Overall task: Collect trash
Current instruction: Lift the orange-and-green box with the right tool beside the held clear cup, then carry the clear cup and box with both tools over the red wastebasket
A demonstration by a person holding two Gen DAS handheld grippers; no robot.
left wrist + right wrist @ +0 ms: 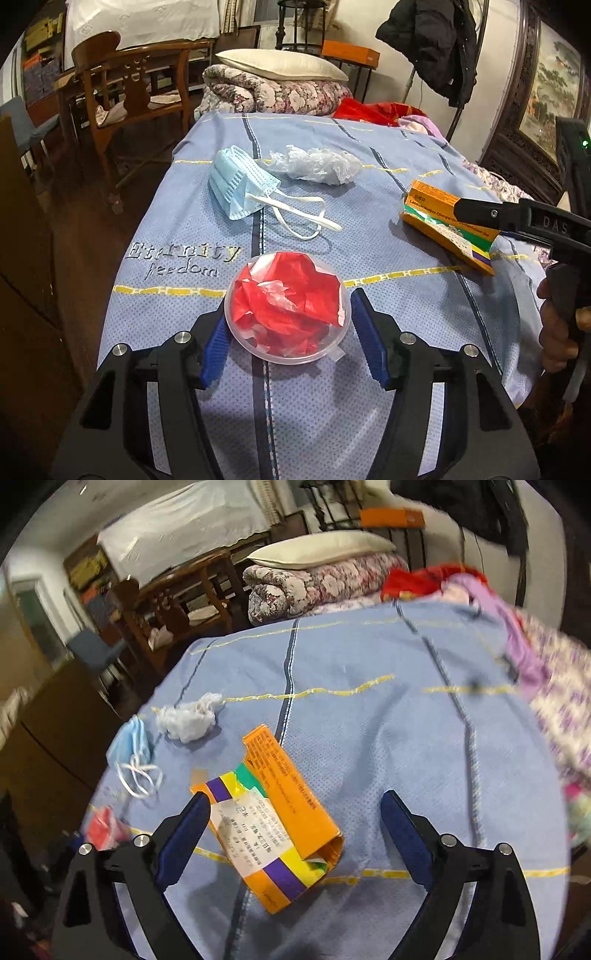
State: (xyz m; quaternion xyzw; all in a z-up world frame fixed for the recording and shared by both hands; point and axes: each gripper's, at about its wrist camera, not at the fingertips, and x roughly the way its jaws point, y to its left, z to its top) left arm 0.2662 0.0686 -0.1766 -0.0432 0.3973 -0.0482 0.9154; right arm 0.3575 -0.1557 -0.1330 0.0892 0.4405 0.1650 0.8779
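Dotted blue bedsheet: crumpled red plastic in round clear container.

A wooden armchair stands left of the blue-sheeted bed; a folded floral quilt and pillow sit at its head.

Glossy cardboard box, clear plastic cup, matt woven bedspread.

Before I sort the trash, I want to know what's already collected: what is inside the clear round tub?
The tub holds crumpled red plastic with a scrap of clear film on top. Whatever lies beneath the red plastic is covered.
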